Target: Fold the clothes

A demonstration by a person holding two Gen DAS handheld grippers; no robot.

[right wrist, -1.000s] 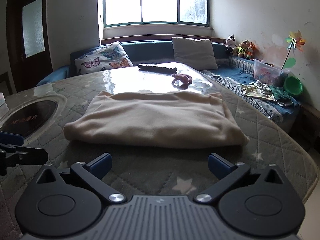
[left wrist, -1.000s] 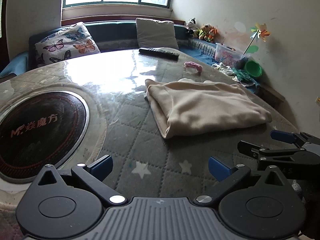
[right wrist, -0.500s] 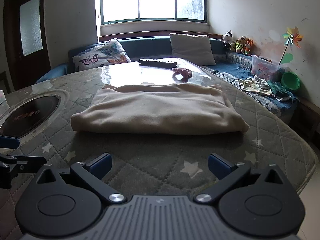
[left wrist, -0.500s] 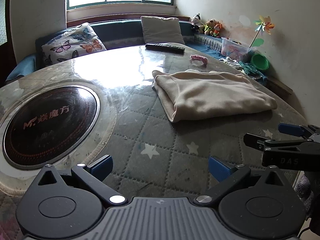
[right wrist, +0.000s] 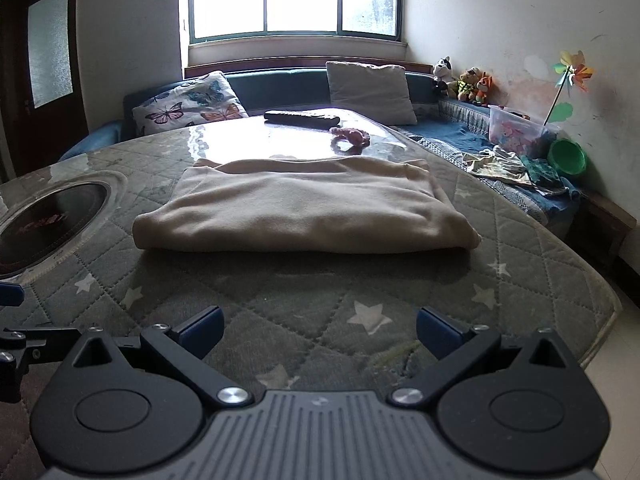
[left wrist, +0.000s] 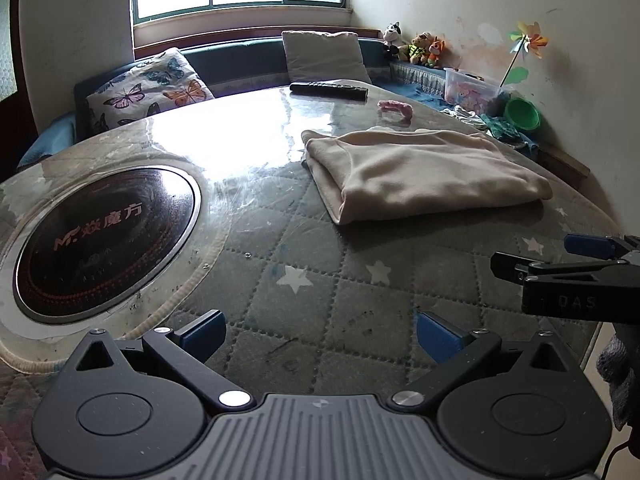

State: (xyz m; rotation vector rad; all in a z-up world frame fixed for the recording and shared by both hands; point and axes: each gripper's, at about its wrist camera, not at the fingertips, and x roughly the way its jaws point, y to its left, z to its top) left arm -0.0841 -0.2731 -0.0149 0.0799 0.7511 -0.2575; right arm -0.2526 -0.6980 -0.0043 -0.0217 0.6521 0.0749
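Note:
A cream garment [left wrist: 420, 174] lies folded into a flat rectangle on the quilted round table [left wrist: 320, 280]; in the right wrist view the same garment [right wrist: 304, 208] sits straight ahead. My left gripper [left wrist: 318, 332] is open over the table's near part, well short of the cloth, with nothing between its fingers. My right gripper [right wrist: 318, 330] is open too, hovering in front of the garment's near edge and apart from it. The right gripper's fingers [left wrist: 560, 268] show at the right edge of the left wrist view.
A dark round hob plate [left wrist: 104, 236] is set into the table at left. A black remote [left wrist: 328, 90] and a pink item [left wrist: 396, 107] lie on the far side. A bench with pillows [right wrist: 188, 106], toys, loose clothes [right wrist: 516, 166] and a green bowl [right wrist: 566, 158] runs behind and right.
Both grippers have drawn back from the folded garment and risen a little; the cloth looks smaller and farther away. The garment itself has not moved.

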